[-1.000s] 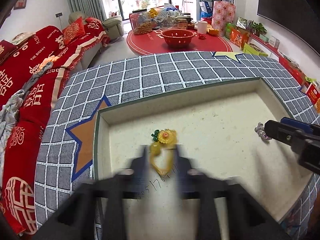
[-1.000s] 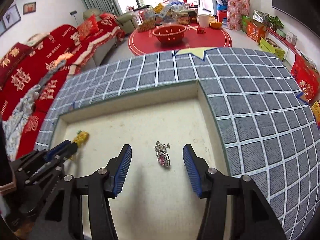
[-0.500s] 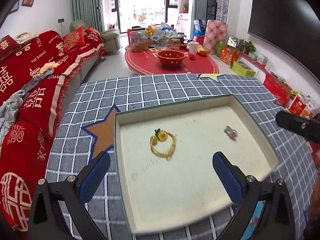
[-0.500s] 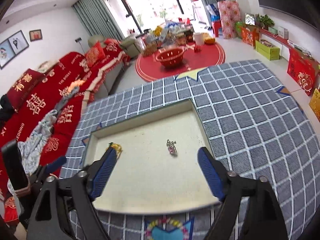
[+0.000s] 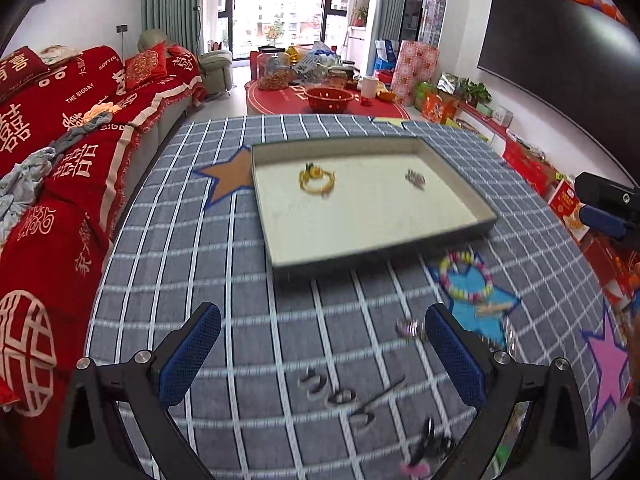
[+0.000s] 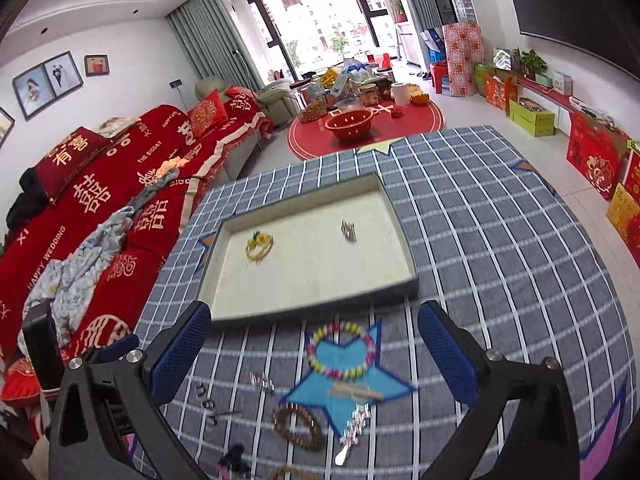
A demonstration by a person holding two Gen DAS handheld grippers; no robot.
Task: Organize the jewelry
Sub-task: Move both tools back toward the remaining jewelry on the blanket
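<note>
Tray [image 6: 404,248]: holds gold bracelet [image 6: 259,245] and brooch [image 6: 348,230]. Bead bracelet [image 6: 343,350]: on surface, directly ahead of right gripper [image 6: 316,356]. Left gripper [image 5: 320,354] farther off. Both grippers spread, empty.

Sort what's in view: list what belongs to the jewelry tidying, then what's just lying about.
Belongs to the job:
tray
yellow bracelet in it
silver charm in it
beaded bracelet on the cloth
brown bead bracelet
small rings
left gripper and right gripper, both open

Just lying about:
red sofa
red colander
gift boxes
</note>
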